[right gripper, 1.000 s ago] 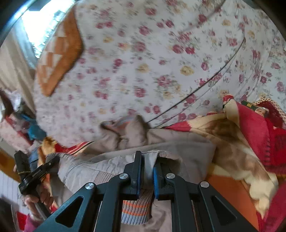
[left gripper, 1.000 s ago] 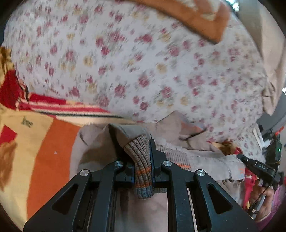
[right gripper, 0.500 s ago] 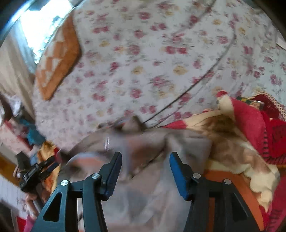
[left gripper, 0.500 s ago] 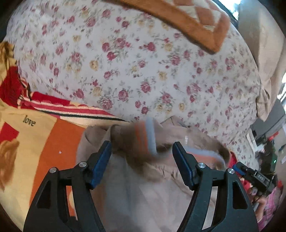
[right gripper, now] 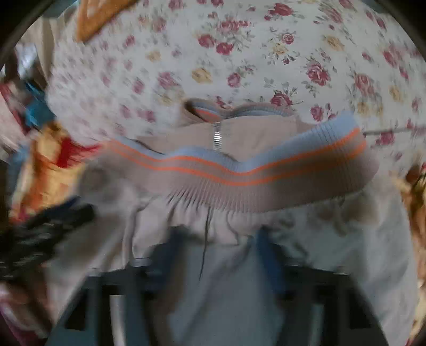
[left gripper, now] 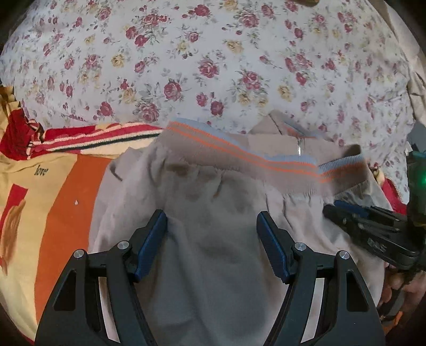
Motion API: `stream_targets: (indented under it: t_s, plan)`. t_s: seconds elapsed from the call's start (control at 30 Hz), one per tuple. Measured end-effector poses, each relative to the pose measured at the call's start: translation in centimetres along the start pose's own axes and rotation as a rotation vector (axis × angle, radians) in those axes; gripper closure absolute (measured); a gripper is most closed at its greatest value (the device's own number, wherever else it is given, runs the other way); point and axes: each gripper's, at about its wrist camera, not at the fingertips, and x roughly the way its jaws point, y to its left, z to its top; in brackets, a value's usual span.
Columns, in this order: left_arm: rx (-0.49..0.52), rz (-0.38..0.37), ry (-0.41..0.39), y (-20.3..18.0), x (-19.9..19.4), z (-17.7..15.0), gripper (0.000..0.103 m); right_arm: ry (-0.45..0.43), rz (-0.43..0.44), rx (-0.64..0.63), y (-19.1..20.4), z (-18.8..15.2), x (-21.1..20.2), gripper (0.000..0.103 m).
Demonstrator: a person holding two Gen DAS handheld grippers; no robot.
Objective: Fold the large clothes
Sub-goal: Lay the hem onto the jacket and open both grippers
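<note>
A beige jacket (left gripper: 213,239) lies folded over on the bed, its ribbed hem (left gripper: 239,157) with blue and orange stripes turned up across it. In the right wrist view the jacket (right gripper: 332,252), its hem (right gripper: 239,175), zipper (right gripper: 217,137) and collar (right gripper: 210,109) show. My left gripper (left gripper: 211,231) is open and empty just above the jacket's body. My right gripper (right gripper: 215,247) is open and blurred over the jacket below the hem; it also shows in the left wrist view (left gripper: 367,229) at the jacket's right side.
The bed has a white sheet with red roses (left gripper: 213,66). An orange, yellow and red blanket (left gripper: 53,199) lies under the jacket's left part, also seen in the right wrist view (right gripper: 45,173). An orange pillow (right gripper: 95,16) lies at the far end.
Both grippers were shut on the jacket's ribbed hem a second ago. They have opened and let it go; the hem now lies across the jacket and both grippers have drawn back.
</note>
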Motion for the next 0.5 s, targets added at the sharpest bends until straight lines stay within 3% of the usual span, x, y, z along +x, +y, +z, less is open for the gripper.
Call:
stream_targets:
  t_s: [0.1,0.23,0.3,0.4,0.47,0.5]
  plan:
    - [-0.028,0.010,-0.028,0.5,-0.2,1.0,0.032,-0.032,-0.012,0.047,-0.8,1.1,0.1,0.098]
    - [-0.116,0.076,-0.010,1.8,1.6,1.4,0.032,-0.104,-0.098,0.098,-2.3,2.6,0.5,0.103]
    - [-0.079,0.119,0.051,1.8,3.6,1.2,0.032,-0.052,-0.123,0.128,-3.3,2.7,2.7,0.103]
    - [-0.019,0.170,0.034,1.5,4.3,0.9,0.032,-0.061,-0.120,0.111,-3.4,2.5,2.6,0.103]
    - [0.001,0.171,0.035,1.3,4.2,0.9,0.032,-0.070,-0.057,0.142,-4.1,2.1,0.8,0.100]
    - [-0.003,0.156,0.034,1.4,4.0,0.9,0.032,-0.069,-0.026,0.166,-4.6,1.7,-0.4,0.092]
